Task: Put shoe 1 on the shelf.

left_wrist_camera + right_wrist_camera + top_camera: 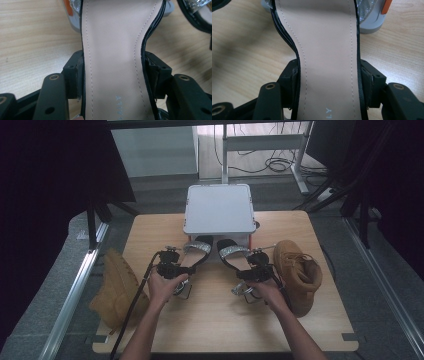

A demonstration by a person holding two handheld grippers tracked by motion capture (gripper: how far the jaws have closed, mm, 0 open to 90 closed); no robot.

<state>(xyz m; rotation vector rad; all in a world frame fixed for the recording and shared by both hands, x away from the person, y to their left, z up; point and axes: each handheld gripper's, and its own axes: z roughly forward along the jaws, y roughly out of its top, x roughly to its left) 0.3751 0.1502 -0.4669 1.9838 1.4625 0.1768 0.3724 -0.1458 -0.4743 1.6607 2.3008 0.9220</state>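
Black high-heeled sandals with pale pink insoles and sparkly silver toe straps sit side by side in the middle of the light wooden table [210, 320], toes pointing away from the person. One is the left sandal [192, 256] and the other is the right sandal [234, 257]. The left gripper [172, 265] has its black jaws squeezed on both sides of the left sandal's narrow middle, and its own view shows the pads [79, 75] pressing the sole's edges. The right gripper [257, 269] pinches the right sandal the same way, with a pad [295, 82] tight against the sole. Both forearms reach in from the near edge of the table, and each hand wraps over the back of its gripper, which points forward and down. Just past the toes stands a grey flat-topped box with orange bits [219, 210]. A tan suede boot [299, 272] sits close to the right hand, and another tan boot [117, 287] lies off the table's left edge.
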